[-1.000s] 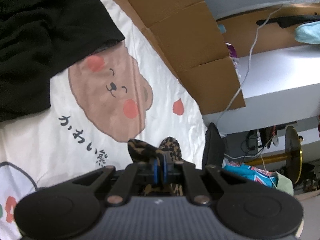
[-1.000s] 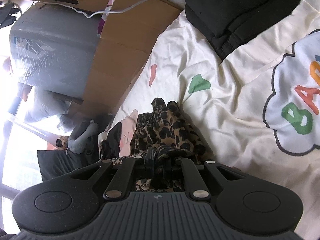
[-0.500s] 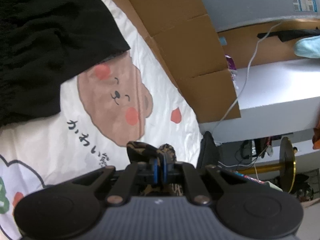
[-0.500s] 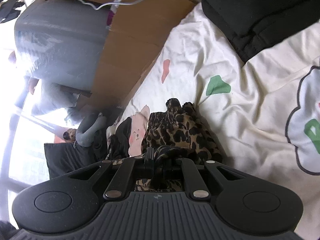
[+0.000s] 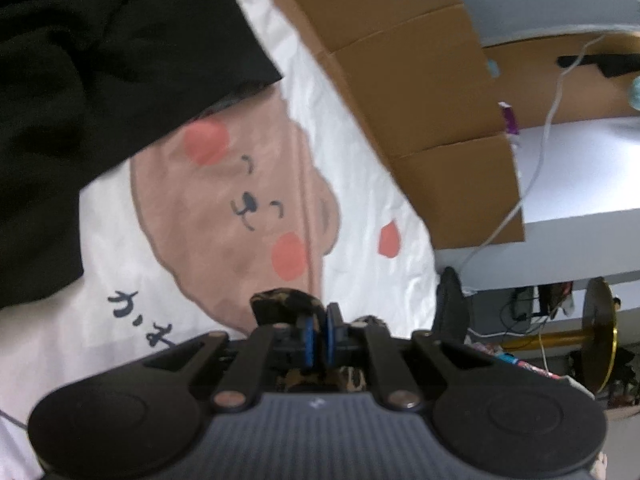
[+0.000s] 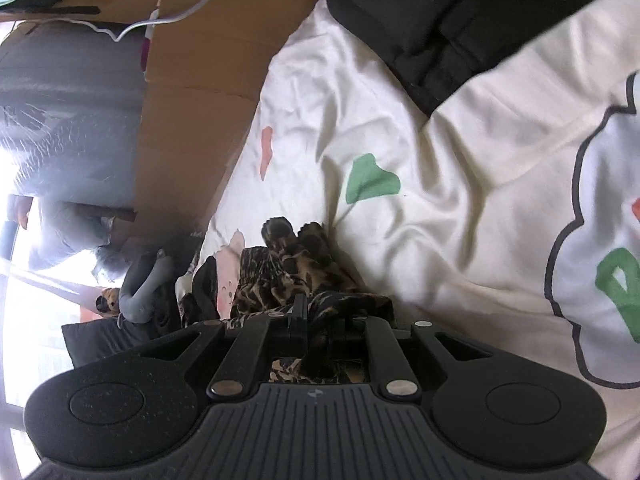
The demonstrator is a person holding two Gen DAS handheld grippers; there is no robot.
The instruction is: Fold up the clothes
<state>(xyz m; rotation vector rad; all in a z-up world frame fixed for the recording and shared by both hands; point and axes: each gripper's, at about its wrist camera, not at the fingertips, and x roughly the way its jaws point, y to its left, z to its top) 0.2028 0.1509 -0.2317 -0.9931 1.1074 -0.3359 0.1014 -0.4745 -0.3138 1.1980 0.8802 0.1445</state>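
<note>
Leopard-print garment (image 5: 286, 306) shows in the left wrist view as a dark bunch of cloth poking up just behind the left gripper (image 5: 319, 334). Its blue pads (image 5: 307, 334) stand close together with a narrow gap, and the jaws are opening; a fold of the leopard cloth sits between and under them, though whether the pads still press on it cannot be told. Beyond lies a white bedsheet (image 5: 360, 184) printed with a brown bear face (image 5: 236, 208), and a black garment (image 5: 100, 80) covers the sheet's upper left. Brown cardboard (image 5: 420, 92) stands along the sheet's far edge, with a white cable (image 5: 540, 160) hanging across it.

In the right wrist view the leopard-print garment (image 6: 296, 272) is heaped on the bedsheet (image 6: 440, 200) directly ahead of the right gripper (image 6: 320, 316). The jaws are opening, with leopard cloth bunched between the fingers (image 6: 298, 312) and beneath the linkage. The black garment (image 6: 460, 12) lies at the top, cardboard (image 6: 192, 112) to the left.
</note>
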